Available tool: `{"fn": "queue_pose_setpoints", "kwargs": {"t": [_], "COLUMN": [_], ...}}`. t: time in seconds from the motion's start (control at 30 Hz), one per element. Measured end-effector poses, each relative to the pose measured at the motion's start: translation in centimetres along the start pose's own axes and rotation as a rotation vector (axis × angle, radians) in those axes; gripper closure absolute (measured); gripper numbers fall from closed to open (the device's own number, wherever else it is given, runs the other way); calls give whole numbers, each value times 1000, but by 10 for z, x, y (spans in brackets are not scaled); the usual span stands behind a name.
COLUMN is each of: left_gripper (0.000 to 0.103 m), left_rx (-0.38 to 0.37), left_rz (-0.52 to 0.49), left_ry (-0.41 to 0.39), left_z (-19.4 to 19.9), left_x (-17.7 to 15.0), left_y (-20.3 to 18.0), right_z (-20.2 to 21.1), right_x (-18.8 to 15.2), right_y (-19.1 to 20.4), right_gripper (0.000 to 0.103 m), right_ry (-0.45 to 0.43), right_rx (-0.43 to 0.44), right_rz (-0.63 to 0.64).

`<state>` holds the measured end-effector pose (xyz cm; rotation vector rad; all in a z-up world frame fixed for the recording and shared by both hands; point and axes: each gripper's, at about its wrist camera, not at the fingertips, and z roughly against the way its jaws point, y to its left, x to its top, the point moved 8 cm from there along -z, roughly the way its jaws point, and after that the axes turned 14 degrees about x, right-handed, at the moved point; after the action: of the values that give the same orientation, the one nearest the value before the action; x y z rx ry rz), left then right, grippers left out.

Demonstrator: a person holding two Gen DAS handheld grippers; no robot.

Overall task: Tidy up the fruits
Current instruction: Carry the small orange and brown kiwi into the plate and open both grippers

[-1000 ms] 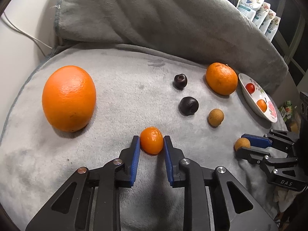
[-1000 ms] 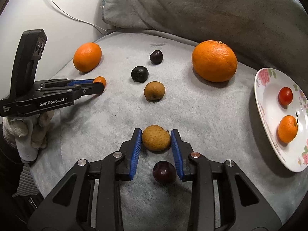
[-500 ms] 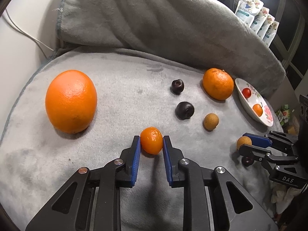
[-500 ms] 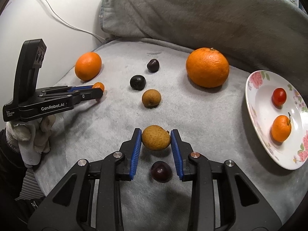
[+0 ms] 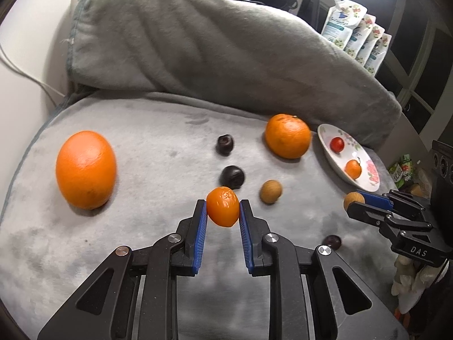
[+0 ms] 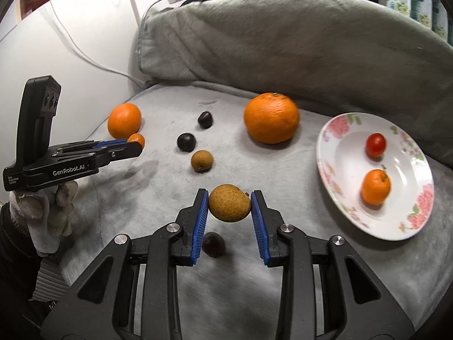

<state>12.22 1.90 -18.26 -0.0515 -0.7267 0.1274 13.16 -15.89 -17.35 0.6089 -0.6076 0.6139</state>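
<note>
Lifted kumquat (image 5: 222,206), glossy orange, dimpled

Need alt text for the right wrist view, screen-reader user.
The right gripper clamps a speckled brown round fruit between blue pads above a grey plush blanket. To the right, a white floral plate holds a small red tomato and a small orange citrus; at left, the left gripper grips another small orange fruit.
</note>
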Motion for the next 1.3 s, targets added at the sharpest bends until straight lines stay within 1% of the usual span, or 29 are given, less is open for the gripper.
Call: {"fn": "queue_pose_setpoints", "kwargs": {"t": [0.33, 0.77, 0.97, 1.3], "left_gripper": [82, 82, 82, 82], "left_rx": [-49, -112, -135, -165], "left_rz": [-25, -71, -97, -149], "left_ry": [-23, -47, -42, -36], "left_z": [8, 10, 4, -7], "left_x": [8, 23, 28, 39], "left_y": [-29, -75, -96, -133], "right_z": [36, 79, 93, 106], "right_x": [-2, -5, -8, -14], "right_y": [-27, -75, -96, -124], "right_gripper": [70, 70, 70, 70], "right_ry": [-64, -146, -165, -183], "right_rx": [-59, -138, -179, -218], "right_rz": [-44, -127, -156, -193]}}
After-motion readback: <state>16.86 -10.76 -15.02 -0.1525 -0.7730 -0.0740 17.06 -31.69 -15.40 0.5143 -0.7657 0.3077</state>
